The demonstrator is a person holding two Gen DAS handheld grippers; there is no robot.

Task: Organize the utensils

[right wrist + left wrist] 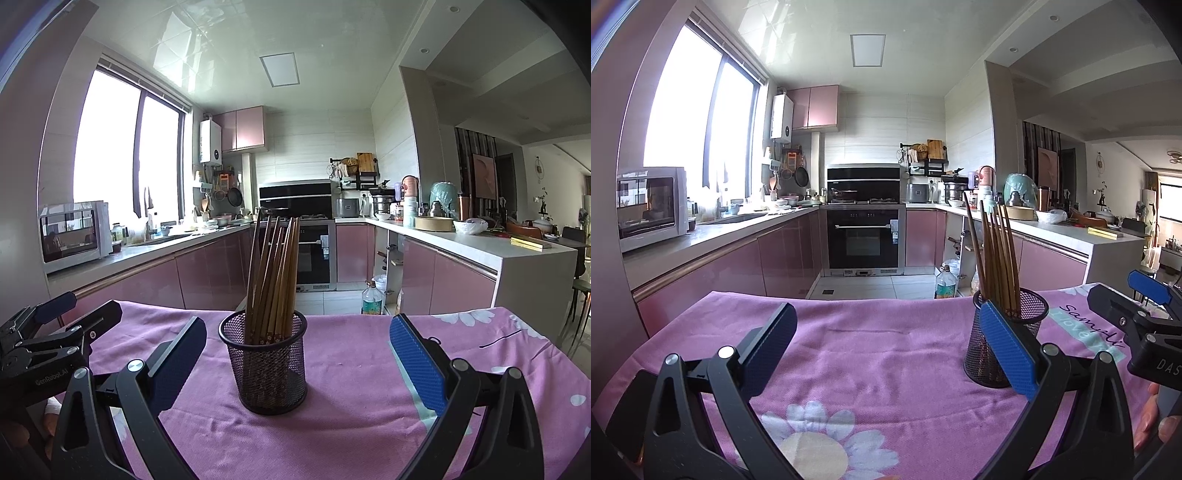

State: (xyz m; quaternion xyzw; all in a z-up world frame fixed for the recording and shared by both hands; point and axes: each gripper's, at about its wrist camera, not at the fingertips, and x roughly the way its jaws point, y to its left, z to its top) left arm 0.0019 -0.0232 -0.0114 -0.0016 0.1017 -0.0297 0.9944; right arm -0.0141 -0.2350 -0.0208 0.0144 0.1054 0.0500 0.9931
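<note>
A black mesh cup (265, 363) stands upright on the pink flowered cloth (347, 369), holding several brown wooden chopsticks (275, 273) that lean slightly. In the left wrist view the same cup (1001, 343) sits partly behind my left gripper's right finger (1006, 350). My left gripper (886, 343) is open and empty, low over the cloth to the cup's left. My right gripper (297, 358) is open, its fingers spread to either side of the cup and nearer the camera, touching nothing. Each gripper shows at the edge of the other's view.
The cloth-covered table ends at a far edge (827, 301) with the kitchen floor beyond. Pink cabinets, a microwave (652, 206), an oven (864, 236) and a cluttered counter (476, 240) stand behind. A plastic bottle (371, 299) sits on the floor.
</note>
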